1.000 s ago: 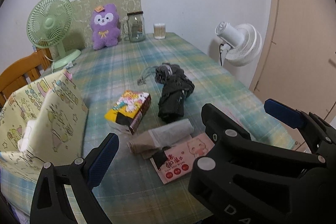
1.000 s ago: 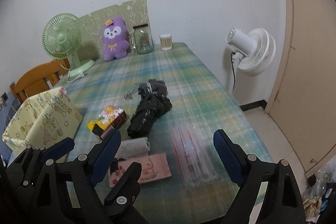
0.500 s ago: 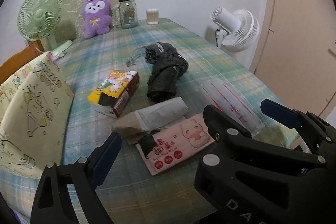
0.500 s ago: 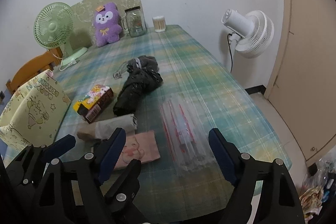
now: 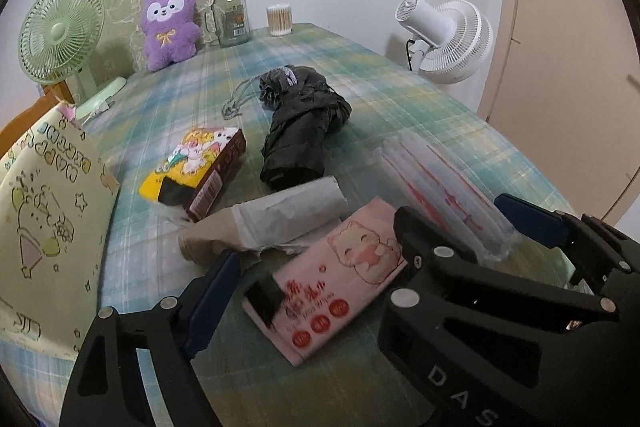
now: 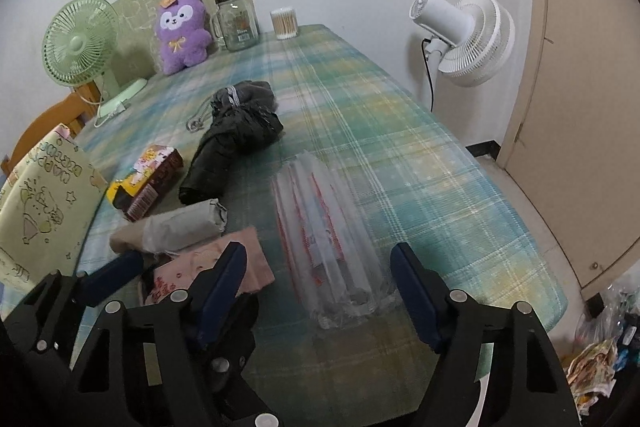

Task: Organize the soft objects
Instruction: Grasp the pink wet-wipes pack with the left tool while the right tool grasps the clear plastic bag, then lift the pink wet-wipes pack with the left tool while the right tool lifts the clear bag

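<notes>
A plaid green cloth covers the table (image 6: 400,155) against a white wall, and I'll place everything from the pink tissue pack (image 5: 340,275) near the front edge. My left gripper (image 5: 360,247) straddles that pack, jaws closing but the pads not yet on it. Just right of the pack lies the clear inflated air-cushion sleeve (image 6: 324,227) with red print, and my right gripper (image 6: 318,263) has its jaws closing around the near end, pads apart from it as far as I can see. Just behind the pack sits a rolled paper-wrapped bundle (image 5: 276,223); further behind, a dark folded umbrella (image 5: 304,135); behind and left, a cartoon tissue box (image 5: 200,167).

I judge the pack light and squashy with slick film, best pinched across its short width at the middle. The sleeve looks featherlight, springy and slippery, so I'd squeeze gently. The pack shows a cartoon cat and red print I can't read; the yellow bag (image 5: 48,219) far left has lettering, illegible to me
</notes>
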{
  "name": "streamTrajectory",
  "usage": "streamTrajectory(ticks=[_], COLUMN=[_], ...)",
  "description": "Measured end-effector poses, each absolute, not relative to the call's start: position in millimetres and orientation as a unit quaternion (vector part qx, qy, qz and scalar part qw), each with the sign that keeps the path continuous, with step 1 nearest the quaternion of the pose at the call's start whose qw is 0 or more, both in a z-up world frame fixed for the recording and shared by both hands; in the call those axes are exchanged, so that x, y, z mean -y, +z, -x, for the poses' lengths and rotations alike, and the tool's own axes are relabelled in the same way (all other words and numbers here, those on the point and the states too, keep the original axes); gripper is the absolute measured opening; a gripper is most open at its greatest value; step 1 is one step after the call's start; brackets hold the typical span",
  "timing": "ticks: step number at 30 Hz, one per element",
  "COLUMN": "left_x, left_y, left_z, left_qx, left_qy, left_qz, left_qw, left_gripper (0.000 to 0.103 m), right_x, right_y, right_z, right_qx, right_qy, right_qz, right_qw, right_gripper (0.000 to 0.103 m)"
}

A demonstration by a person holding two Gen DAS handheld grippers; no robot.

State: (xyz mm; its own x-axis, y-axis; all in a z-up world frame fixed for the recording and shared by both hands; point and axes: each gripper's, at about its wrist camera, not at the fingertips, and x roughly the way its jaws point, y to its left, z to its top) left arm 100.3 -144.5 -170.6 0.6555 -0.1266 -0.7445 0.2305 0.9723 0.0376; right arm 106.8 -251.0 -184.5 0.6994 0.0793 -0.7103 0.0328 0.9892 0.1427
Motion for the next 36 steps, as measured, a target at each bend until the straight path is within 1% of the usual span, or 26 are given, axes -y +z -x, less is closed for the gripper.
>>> streamTrajectory(ticks=[2,5,7,9,10,14,15,17,19,22,25,36], left_x=[145.8,146.7,145.4,145.4,145.6,146.5,146.5,146.2,145.6,144.6,143.6,140.0], left_y=[-170.7,-170.9,-170.9,-170.6,-170.2,-169.0,-168.3,-167.8,-167.2,-166.1,-165.1,-146.9], left_z=[-103.1,-105.1,-105.7,-105.3,-104.9,-102.4,-100.7,-98.0,-96.1,-92.6,-89.9,-78.3], left_qx=[-0.402,-0.402,-0.407,-0.411,-0.411,-0.411,-0.409,-0.409,-0.409,-0.41,-0.413,-0.391], left_qy=[-0.097,-0.098,-0.103,-0.11,-0.112,-0.113,-0.114,-0.114,-0.116,-0.118,-0.123,-0.136], left_qz=[-0.065,-0.066,-0.059,-0.052,-0.051,-0.05,-0.05,-0.049,-0.048,-0.047,-0.045,-0.032], left_qw=[0.908,0.908,0.906,0.904,0.903,0.903,0.904,0.904,0.904,0.903,0.901,0.91], left_gripper=[0.088,0.087,0.083,0.079,0.076,0.067,0.062,0.057,0.048,0.044,0.04,0.04], right_x=[251.8,252.0,252.0,253.0,253.3,253.4,252.8,252.0,251.0,250.3,250.1,248.7], right_y=[-184.7,-184.9,-184.6,-184.3,-184.0,-183.6,-183.4,-183.2,-182.3,-181.2,-179.7,-159.7], right_z=[-110.3,-115.0,-115.8,-116.0,-115.7,-113.4,-112.4,-110.0,-107.9,-103.9,-99.8,-87.2], right_qx=[-0.388,-0.389,-0.391,-0.391,-0.391,-0.391,-0.392,-0.392,-0.392,-0.392,-0.393,-0.375], right_qy=[0.01,0.003,0.009,0.013,0.015,0.021,0.024,0.026,0.027,0.025,0.022,0.024], right_qz=[-0.07,-0.062,-0.062,-0.067,-0.068,-0.074,-0.075,-0.077,-0.079,-0.08,-0.082,-0.087], right_qw=[0.919,0.919,0.918,0.918,0.918,0.917,0.917,0.916,0.916,0.916,0.916,0.923], right_gripper=[0.071,0.063,0.052,0.05,0.046,0.042,0.041,0.039,0.037,0.036,0.034,0.029])
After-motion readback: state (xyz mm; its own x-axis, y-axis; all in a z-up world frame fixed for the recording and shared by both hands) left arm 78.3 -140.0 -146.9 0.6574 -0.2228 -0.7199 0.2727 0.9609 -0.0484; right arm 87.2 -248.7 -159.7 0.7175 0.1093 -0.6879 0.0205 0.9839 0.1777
